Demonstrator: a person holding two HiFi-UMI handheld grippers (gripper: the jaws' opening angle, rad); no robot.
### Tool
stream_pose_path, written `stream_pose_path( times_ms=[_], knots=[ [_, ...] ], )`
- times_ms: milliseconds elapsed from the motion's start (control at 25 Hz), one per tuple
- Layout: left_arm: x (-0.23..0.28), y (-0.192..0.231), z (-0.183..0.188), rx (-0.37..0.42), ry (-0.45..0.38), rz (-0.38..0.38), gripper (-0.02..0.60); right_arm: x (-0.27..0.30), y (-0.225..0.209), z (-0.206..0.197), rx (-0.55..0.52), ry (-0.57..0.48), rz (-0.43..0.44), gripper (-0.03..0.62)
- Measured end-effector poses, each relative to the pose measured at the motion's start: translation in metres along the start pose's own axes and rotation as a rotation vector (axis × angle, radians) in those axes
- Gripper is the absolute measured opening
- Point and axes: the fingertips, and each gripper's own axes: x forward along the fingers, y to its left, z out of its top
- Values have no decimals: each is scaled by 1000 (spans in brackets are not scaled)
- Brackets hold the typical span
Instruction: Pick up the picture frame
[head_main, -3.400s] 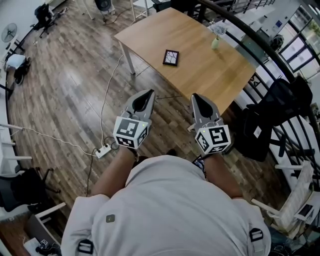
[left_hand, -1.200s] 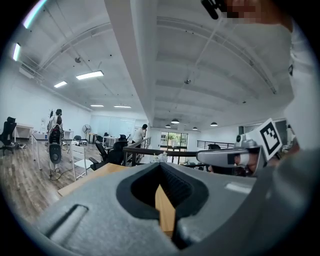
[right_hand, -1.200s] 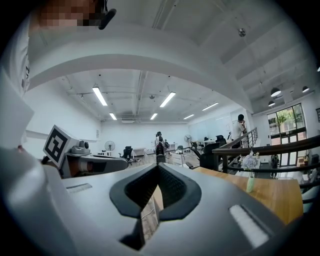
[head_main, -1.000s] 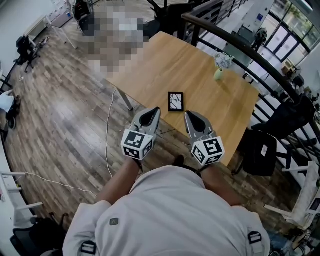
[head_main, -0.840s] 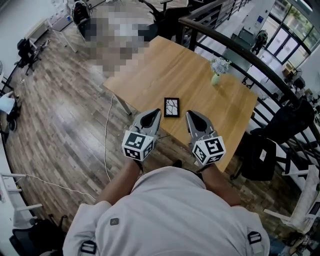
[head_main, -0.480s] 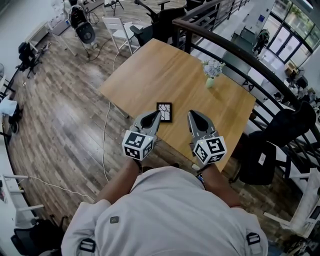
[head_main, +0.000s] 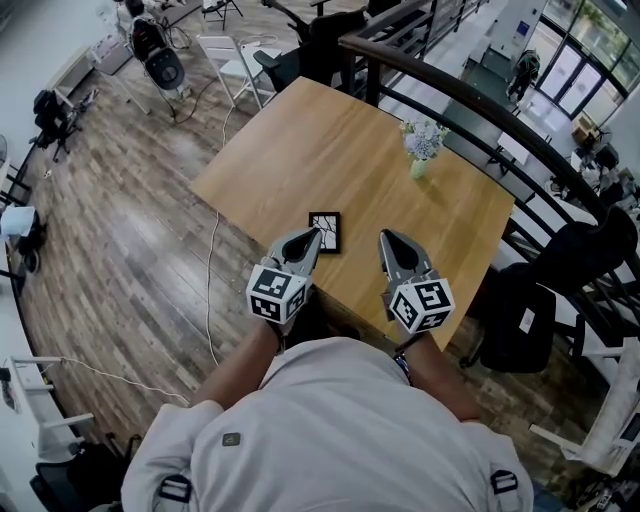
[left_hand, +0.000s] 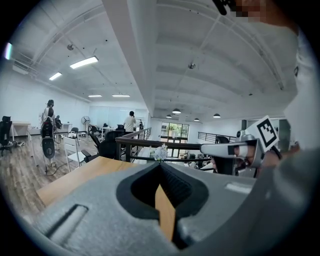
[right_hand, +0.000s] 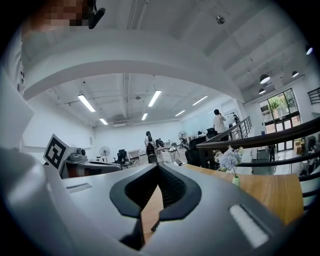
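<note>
A small black picture frame (head_main: 324, 232) with a white cracked-line picture lies flat on the wooden table (head_main: 330, 150), near its front edge. My left gripper (head_main: 313, 236) hovers just left of the frame, jaws shut and empty. My right gripper (head_main: 386, 238) is level with it, a short way right of the frame, also shut with nothing in it. In the left gripper view the shut jaw tips (left_hand: 161, 165) point across the table (left_hand: 75, 175), and the right gripper (left_hand: 220, 148) shows at the right. In the right gripper view the jaw tips (right_hand: 159, 166) are shut over the tabletop (right_hand: 270, 192); the frame is hidden in both gripper views.
A small vase of pale flowers (head_main: 420, 150) stands at the table's far right side, also seen as the vase (right_hand: 231, 165). A black railing (head_main: 470, 90) runs behind the table. A black chair (head_main: 520, 310) is at the right, and cables (head_main: 212, 280) lie on the wood floor at the left.
The person has walked up to the table. Both grippers now reach over its front edge, either side of the frame, which sits closer to them than before. Both stay shut.
</note>
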Motion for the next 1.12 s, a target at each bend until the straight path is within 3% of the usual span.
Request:
stream_pose_path(
  times_ms=[560,1120],
  knots=[
    [39,73,-26,-48,99,-34,3,84,-15,-38,53,134,-16,14],
    [90,140,-126,-174,315,-108,41,158,-48,-136,153,359,-58,70]
  ],
)
